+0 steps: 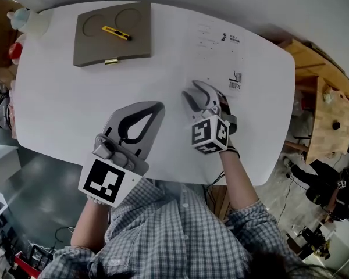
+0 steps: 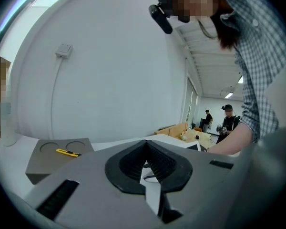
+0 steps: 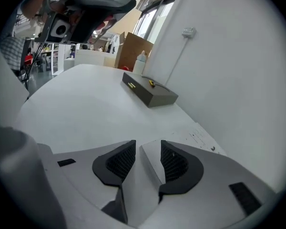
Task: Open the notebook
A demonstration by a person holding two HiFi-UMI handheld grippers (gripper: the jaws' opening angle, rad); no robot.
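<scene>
Two grippers sit low over the white desk [image 1: 64, 115] in the head view. The left gripper [image 1: 157, 106], at centre frame, has its jaws closed tip to tip on nothing. The right gripper [image 1: 196, 92], just right of centre, has its jaws parted at the lower edge of what looks like the notebook [image 1: 221, 57]. It is a flat white cover, hard to tell from the desk but for small print and a barcode, and it lies closed at upper right. A grey block [image 1: 113, 45] carrying a yellow cutter [image 1: 116, 32] sits well apart at upper left.

In the left gripper view the jaws meet at the tips, empty, and only white surface shows through the gap behind them.

In the right gripper view the jaws stand open. A white corner, apparently the notebook's cover, rises between the pads without seeming pinched.

The step in hand looks like catching the cover's edge. Next, the right jaws need to close on the cover alone, not the pages beneath, then swing it up and over. The closed left jaws could press the book flat meanwhile.
</scene>
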